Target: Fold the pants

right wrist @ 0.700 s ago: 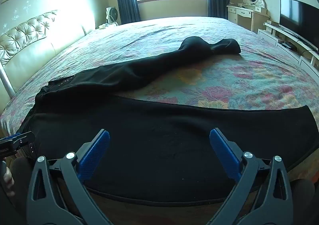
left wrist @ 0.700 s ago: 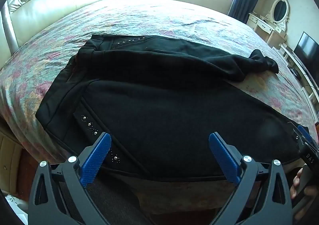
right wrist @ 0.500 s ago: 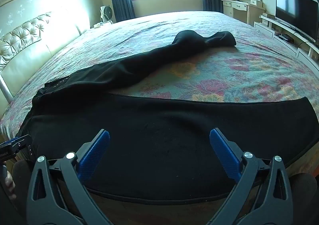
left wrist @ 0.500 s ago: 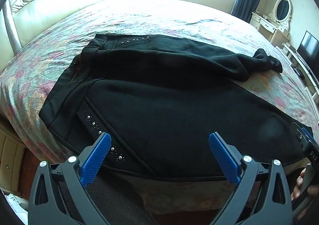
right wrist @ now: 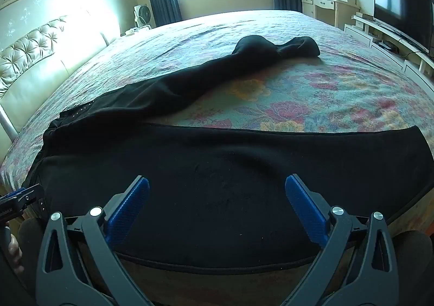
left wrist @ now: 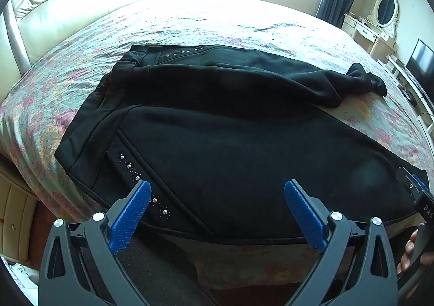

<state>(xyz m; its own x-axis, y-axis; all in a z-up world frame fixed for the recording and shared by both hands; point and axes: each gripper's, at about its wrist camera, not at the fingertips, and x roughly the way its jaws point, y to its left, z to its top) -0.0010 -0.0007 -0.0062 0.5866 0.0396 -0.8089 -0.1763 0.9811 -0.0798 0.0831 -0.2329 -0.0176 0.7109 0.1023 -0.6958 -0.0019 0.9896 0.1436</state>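
In your left wrist view, the left gripper [left wrist: 217,192] gapes wide, empty, above the pants [left wrist: 230,143] on the bed [left wrist: 217,21]; at 3 o'clock the frame cuts off the hem. In your right wrist view, the right gripper [right wrist: 217,189] spreads fully, empty; the far leg bunches at 12 o'clock, its hem indistinct.

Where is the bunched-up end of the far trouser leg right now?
In the right wrist view the bunched leg end lies upper middle on the floral bedspread, beyond the near leg, on the television side.

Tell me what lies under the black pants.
The black pants lie on the floral bedspread, which shows all around them and between the two legs. Whatever sits directly beneath the fabric is covered.
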